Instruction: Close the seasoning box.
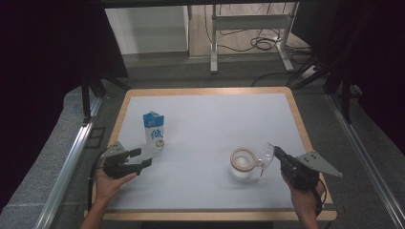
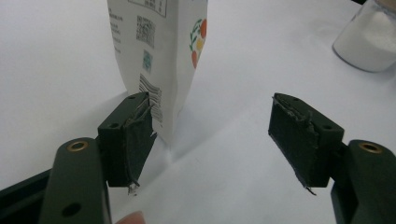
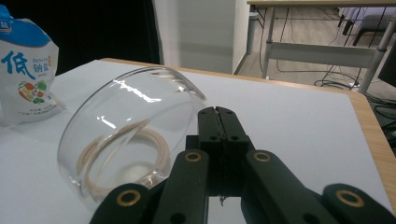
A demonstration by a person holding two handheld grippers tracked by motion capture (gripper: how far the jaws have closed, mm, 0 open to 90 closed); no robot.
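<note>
On the desk (image 1: 205, 109), the left hand-held gripper (image 2: 210, 135), jaws apart, is facing the upright blue-and-white pouch (image 2: 159, 60) just ahead, while the right hand-held gripper (image 3: 219, 122) is clamping a clear glass lid (image 3: 126, 140).

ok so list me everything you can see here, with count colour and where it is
pouch: 1, white with a blue top, standing upright on the left part of the table
jar: 1, clear with white powder inside and a pale ring at its mouth, right of centre
glass lid: 1, clear, tilted beside the jar, held at its edge by the right gripper
table: 1, pale top with a wooden rim, centre
desk frame: 1, grey, on the floor beyond the table
cables: several, black, on the floor under that frame
left gripper: 1, black, fingers open, close to the pouch's base
right gripper: 1, black, fingers shut on the lid
hands: 2, at the near edge
</note>
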